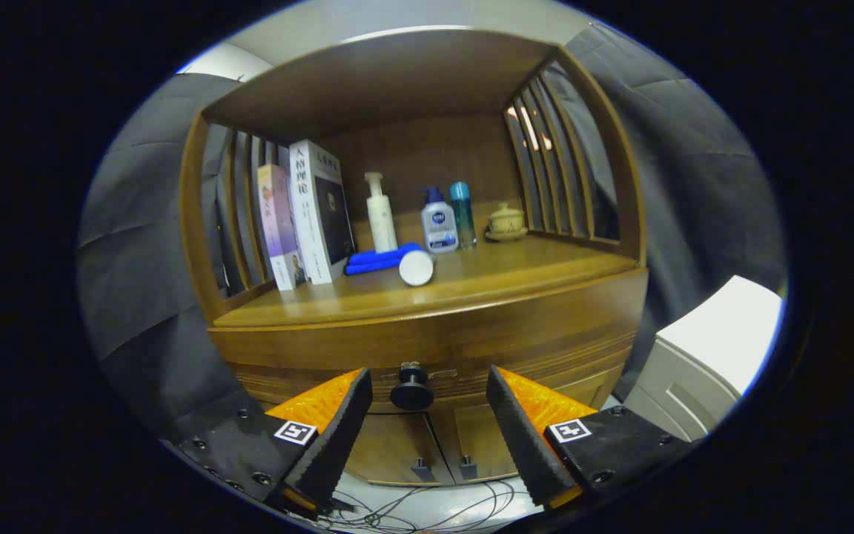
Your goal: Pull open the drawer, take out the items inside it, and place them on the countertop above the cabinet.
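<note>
Lining up on the drawer knob (412, 389), I have the gripper (429, 415) spread wide and holding nothing, the dark round knob sitting between the two fingers but clear of both. It stands out toward me from the drawer front (427, 352), a long wooden band running left to right just under the countertop (516, 285); the drawer lies shut, flush with the cabinet, so whatever is inside stays hidden. On the countertop beyond stand two books (308, 215) at the left, a blue folded cloth (379, 259), a white jar (416, 268) on its side near the front edge, a white pump bottle (380, 215), a smaller pump bottle (439, 222), a teal bottle (462, 213) and a lidded cup (506, 220) at the far right. A shut drawer fits either end of the job. My worry: the knob is small and round, so an off-centre close could slip off it, and a skewed pull could jam the drawer; loose cables (434, 508) lie on the floor below
</note>
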Action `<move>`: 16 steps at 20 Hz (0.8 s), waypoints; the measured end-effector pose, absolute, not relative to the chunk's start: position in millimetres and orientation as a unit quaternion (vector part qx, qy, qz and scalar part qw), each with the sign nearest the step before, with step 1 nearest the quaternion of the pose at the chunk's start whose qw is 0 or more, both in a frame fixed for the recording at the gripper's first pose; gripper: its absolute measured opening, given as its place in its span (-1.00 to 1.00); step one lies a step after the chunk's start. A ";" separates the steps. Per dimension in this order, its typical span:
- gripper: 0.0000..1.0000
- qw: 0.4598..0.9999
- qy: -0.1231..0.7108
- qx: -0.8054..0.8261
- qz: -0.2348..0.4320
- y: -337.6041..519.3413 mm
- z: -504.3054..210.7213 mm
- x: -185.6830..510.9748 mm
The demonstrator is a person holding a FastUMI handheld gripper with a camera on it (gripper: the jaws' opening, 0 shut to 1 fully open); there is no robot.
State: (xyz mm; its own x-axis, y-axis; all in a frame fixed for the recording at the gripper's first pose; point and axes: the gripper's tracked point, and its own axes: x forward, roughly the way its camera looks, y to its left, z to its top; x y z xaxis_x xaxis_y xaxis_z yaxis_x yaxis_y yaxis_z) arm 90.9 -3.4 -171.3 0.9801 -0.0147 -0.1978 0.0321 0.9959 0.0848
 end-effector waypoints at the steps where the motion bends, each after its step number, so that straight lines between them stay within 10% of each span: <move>1: 0.96 0.995 0.088 0.039 -0.007 -5.0 -158.3 78.7; 16: 0.95 0.998 -0.059 0.017 0.016 -12.1 -30.6 -31.5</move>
State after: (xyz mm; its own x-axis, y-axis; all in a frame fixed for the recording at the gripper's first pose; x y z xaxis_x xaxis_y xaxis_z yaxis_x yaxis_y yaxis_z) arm -31.5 -12.1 -30.6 0.9926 0.0293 0.1176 -0.0333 0.9989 0.0319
